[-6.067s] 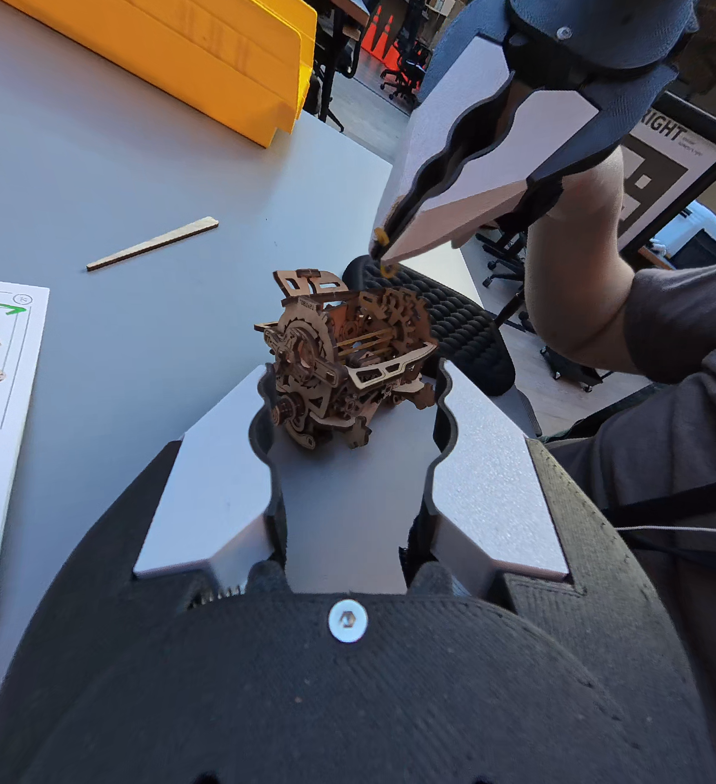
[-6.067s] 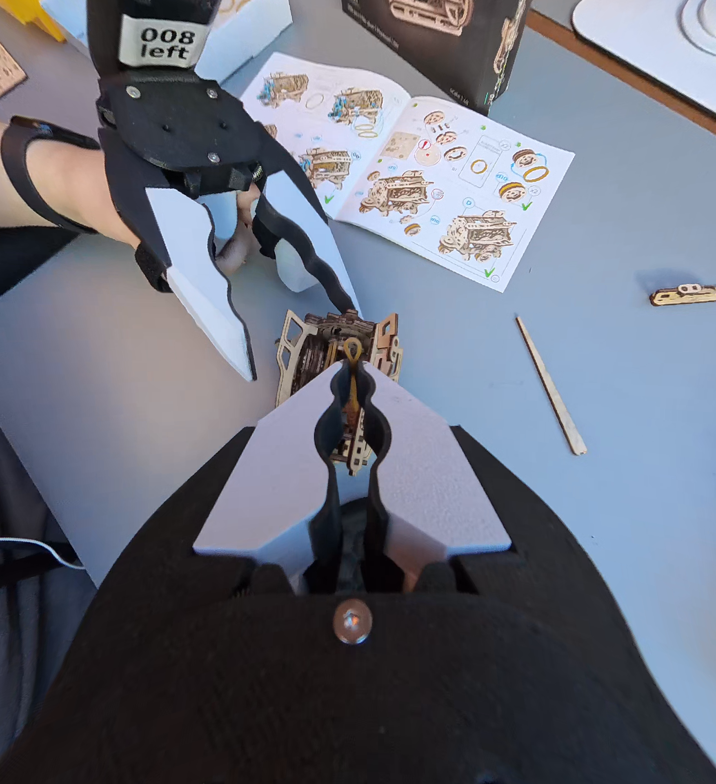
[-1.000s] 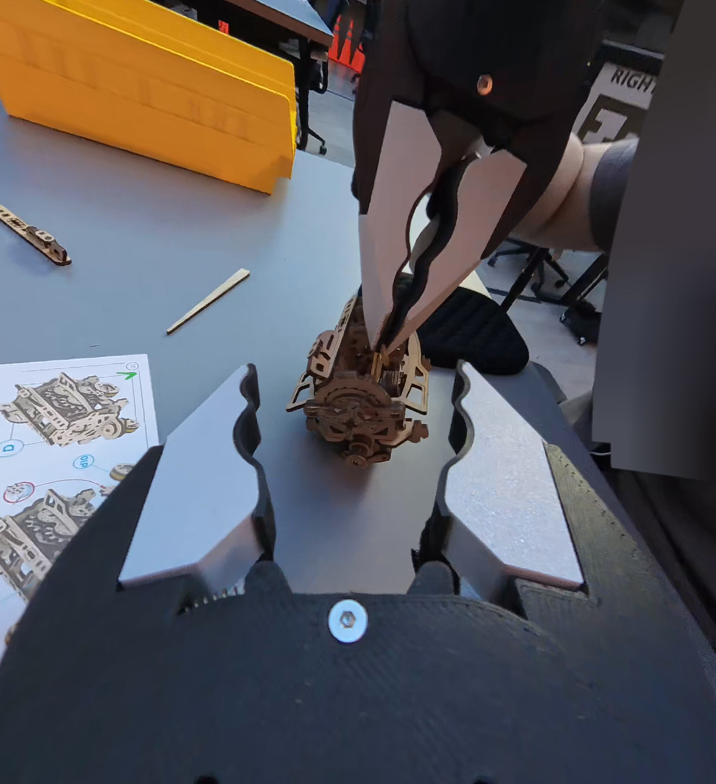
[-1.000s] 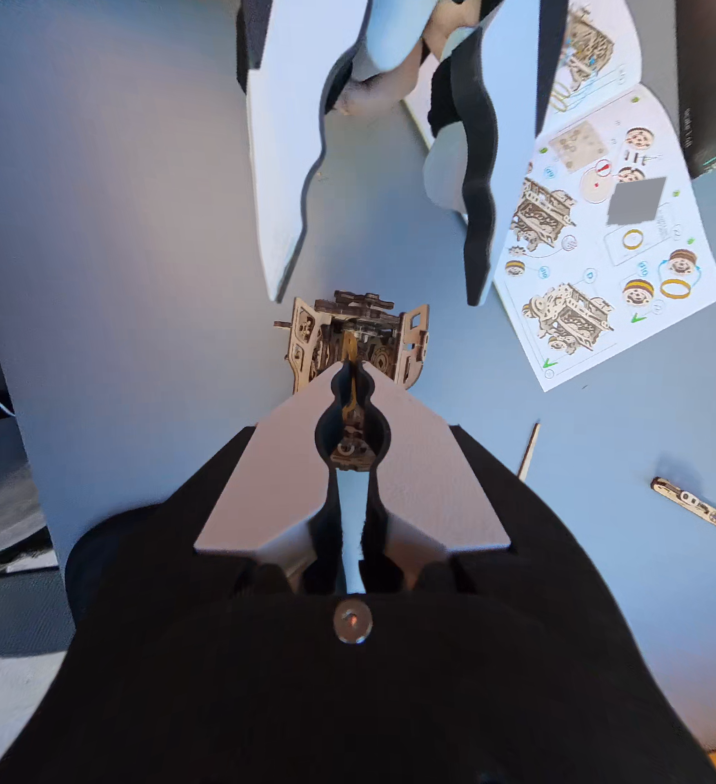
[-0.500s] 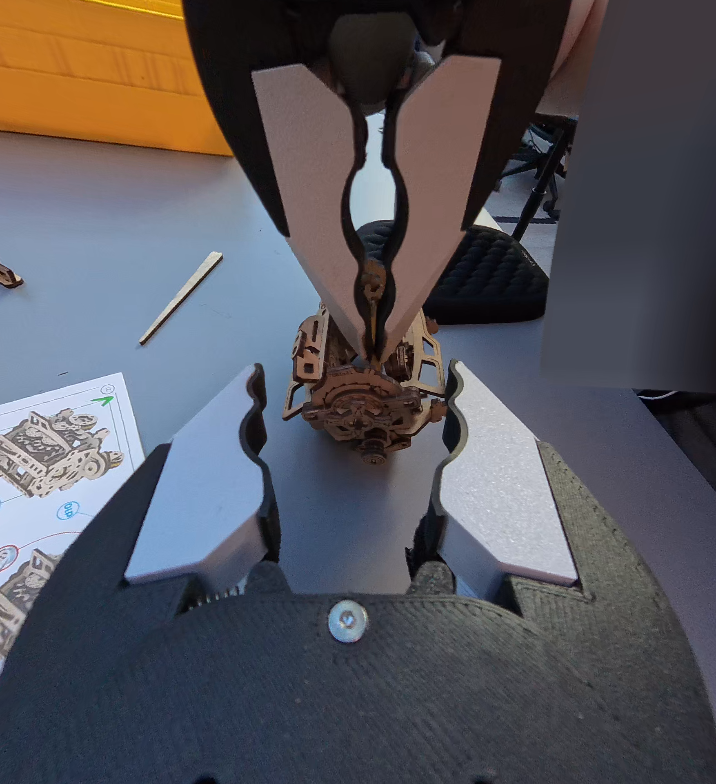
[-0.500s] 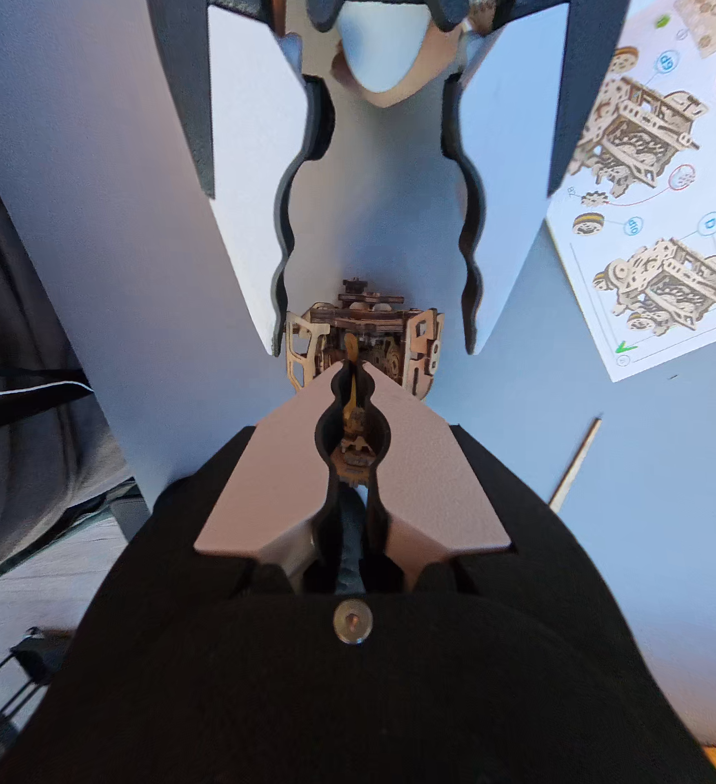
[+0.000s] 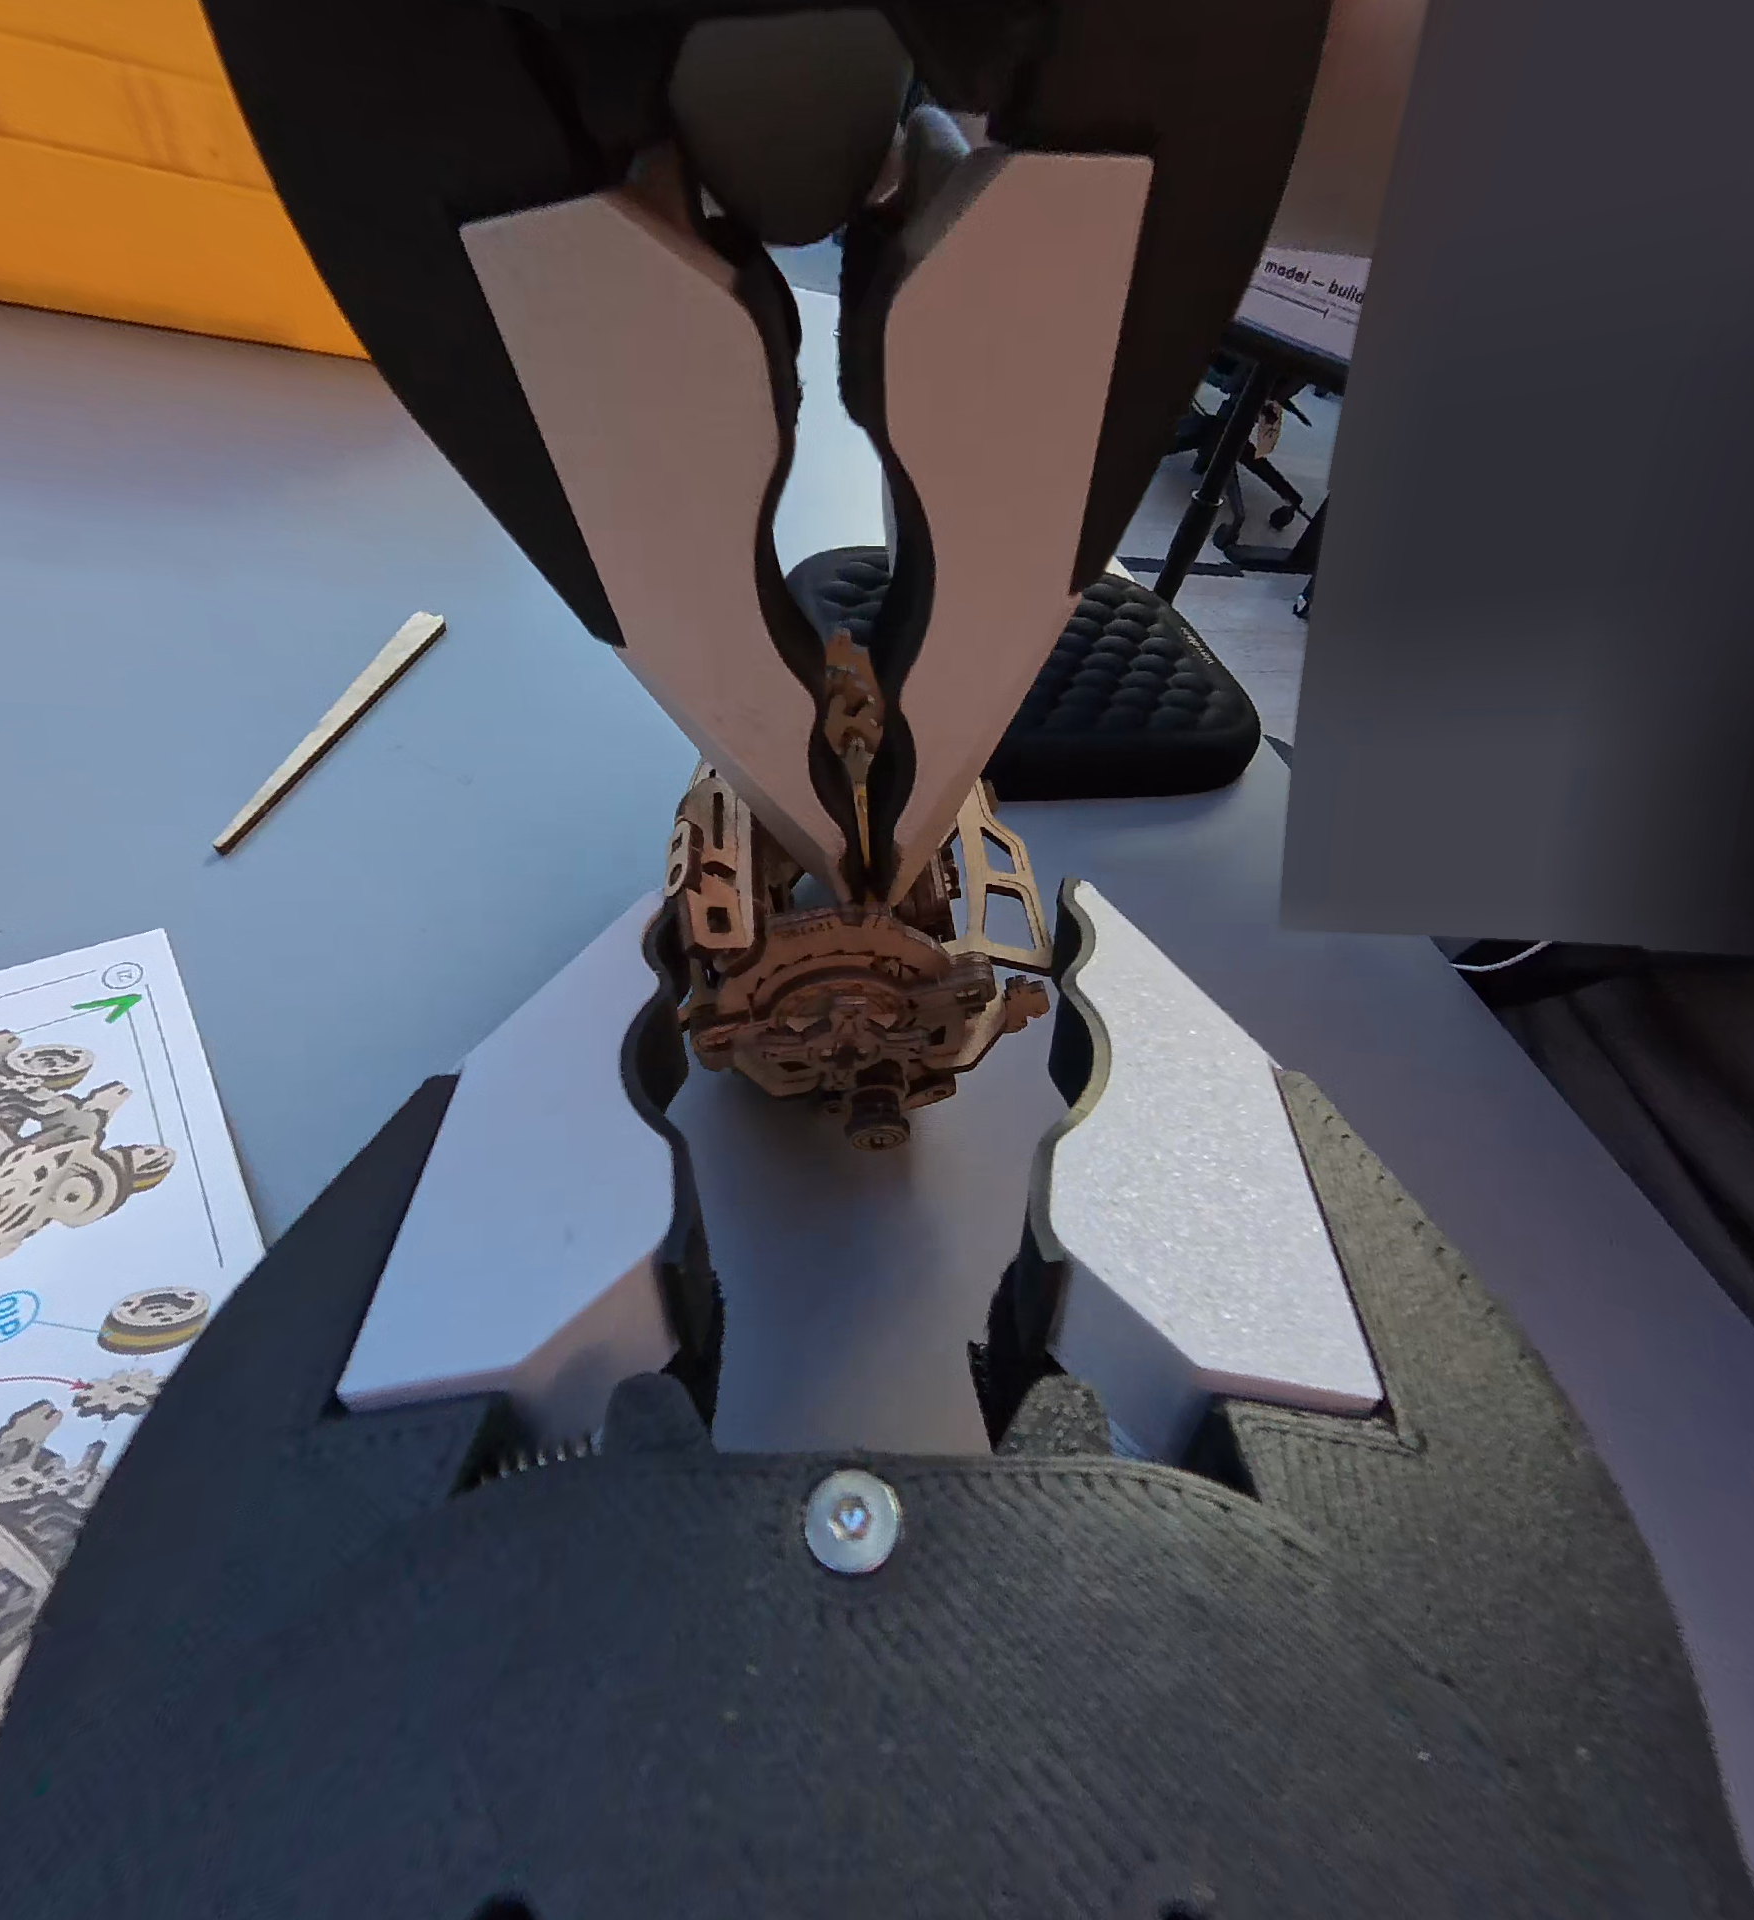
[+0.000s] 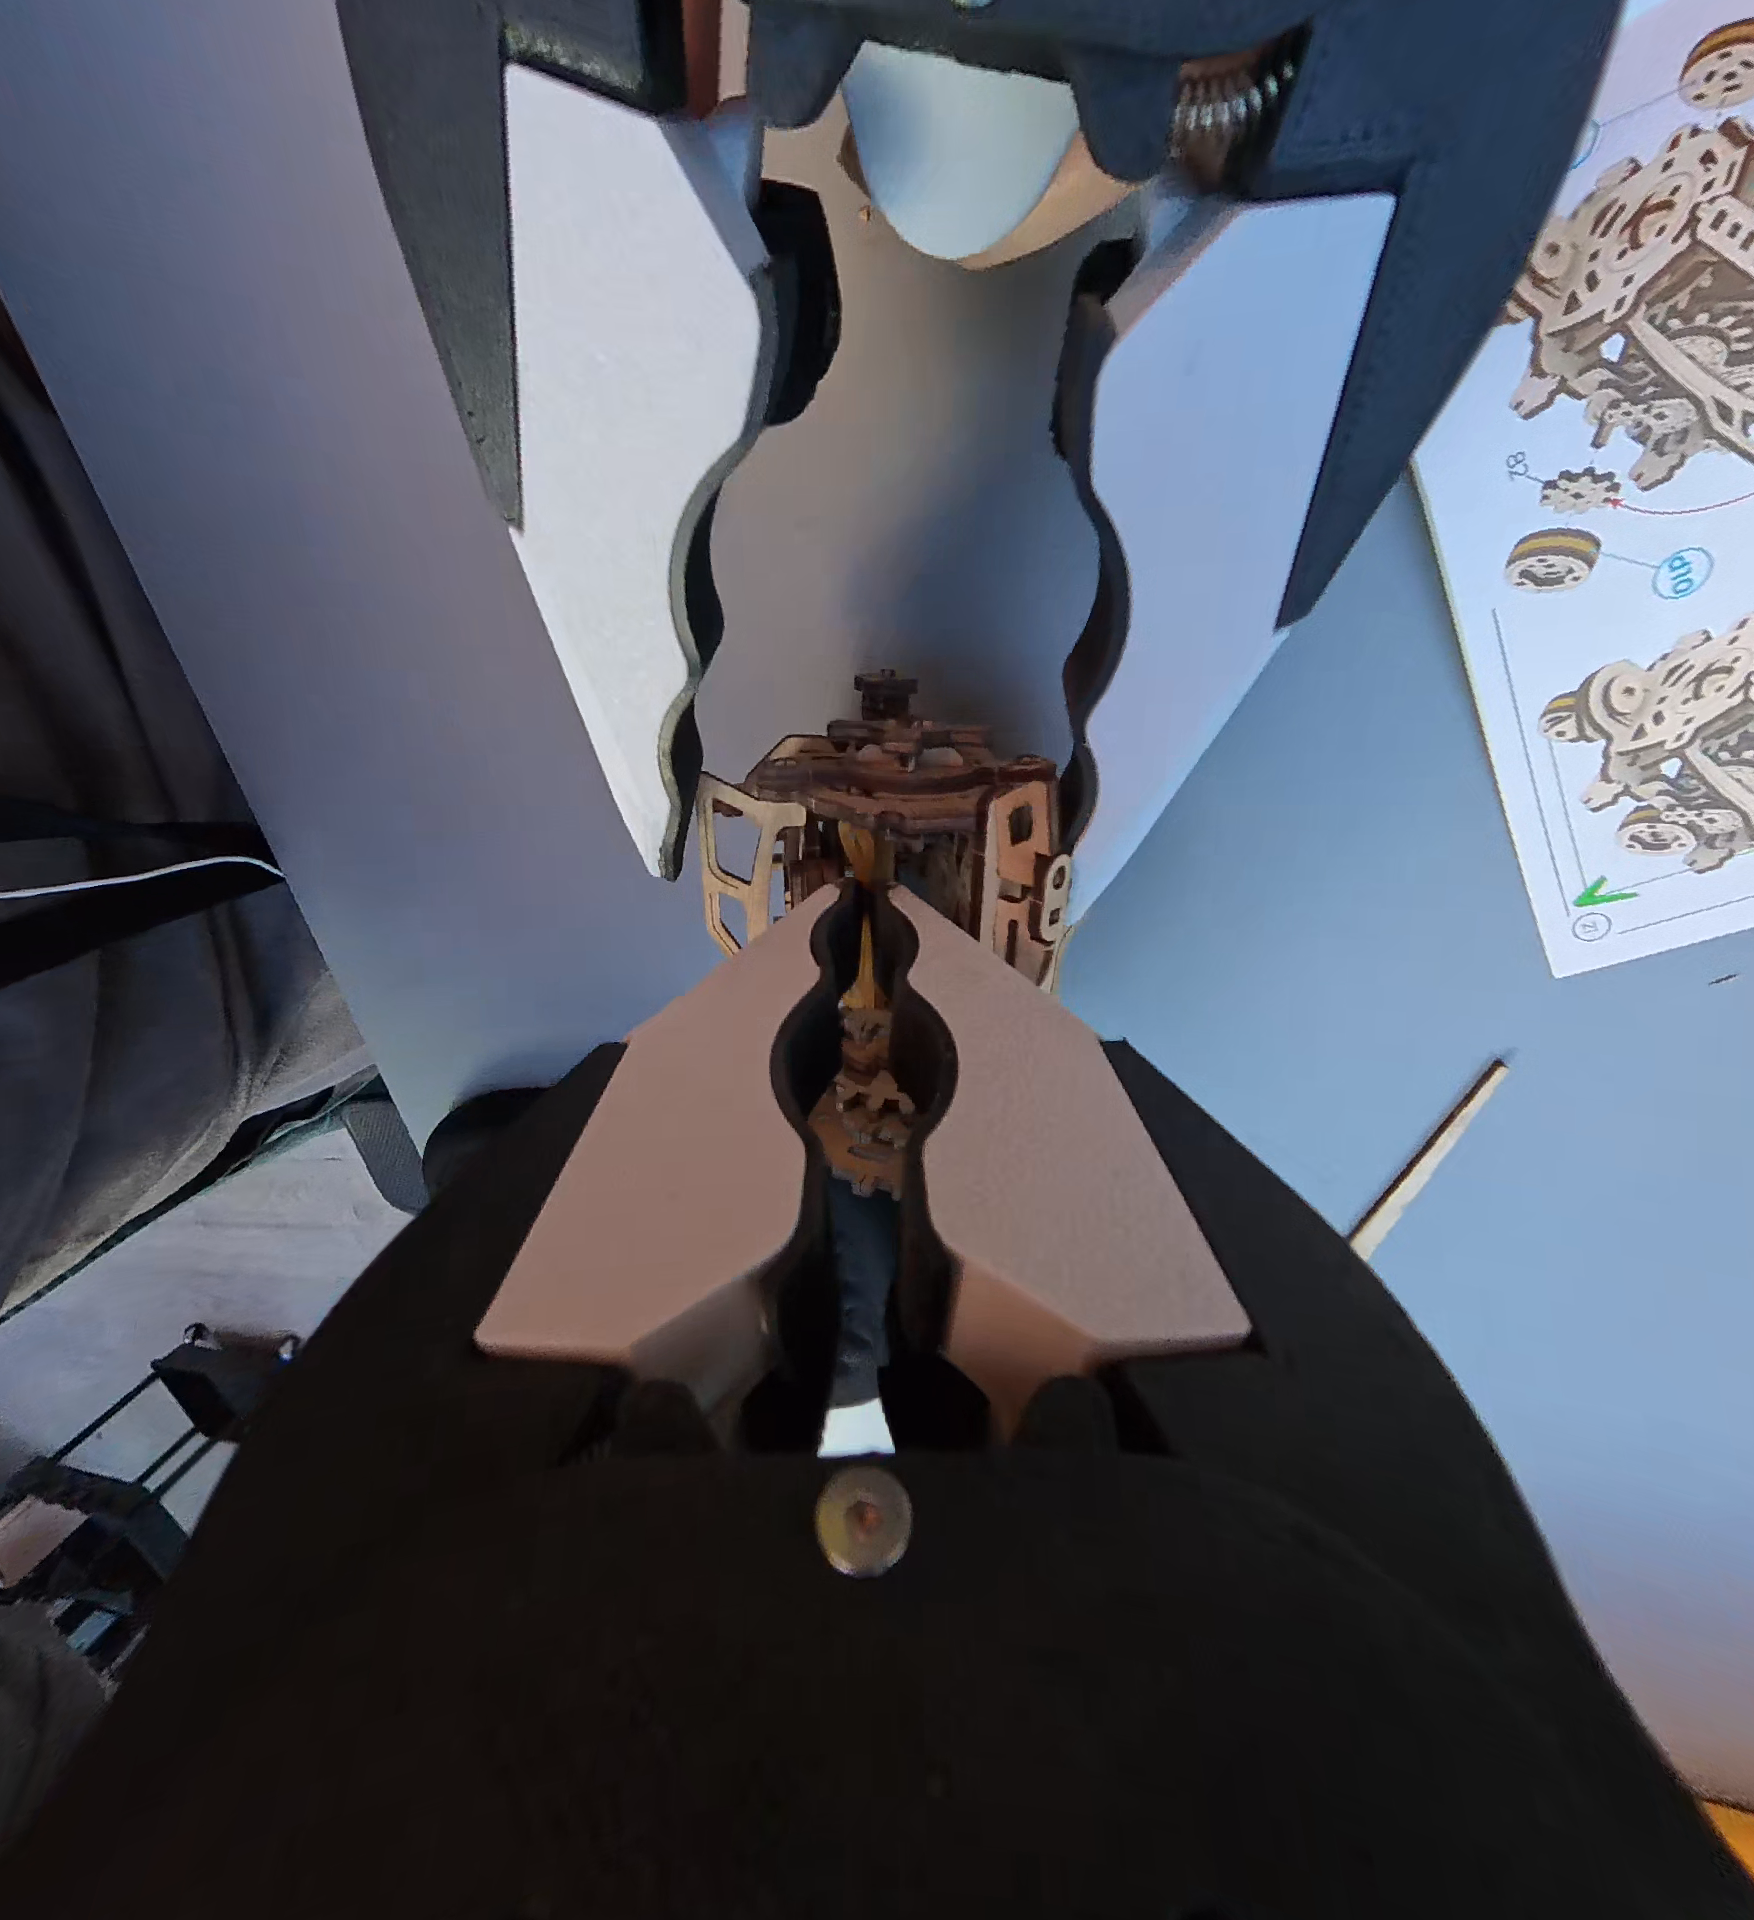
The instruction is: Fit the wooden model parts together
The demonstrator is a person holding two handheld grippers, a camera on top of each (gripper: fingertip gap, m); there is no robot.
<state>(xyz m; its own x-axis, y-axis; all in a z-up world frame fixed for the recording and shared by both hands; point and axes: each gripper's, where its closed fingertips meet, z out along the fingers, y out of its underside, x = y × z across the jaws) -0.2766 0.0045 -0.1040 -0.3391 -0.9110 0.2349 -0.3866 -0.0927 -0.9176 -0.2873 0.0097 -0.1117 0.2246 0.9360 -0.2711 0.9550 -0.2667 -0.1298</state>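
Now: left gripper (image 7: 857,997) level, spread beside wooden model (image 7: 831,1023) | right gripper (image 8: 865,894) angled down, pinching small wooden piece (image 8: 865,1101)

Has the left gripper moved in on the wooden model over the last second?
Yes. The left gripper has advanced and narrowed: its fingers now flank the wooden model on the table, where it earlier stood beyond them.

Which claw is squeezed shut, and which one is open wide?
The right claw is shut, pinching a thin wooden piece. The left claw is open around the wooden model.
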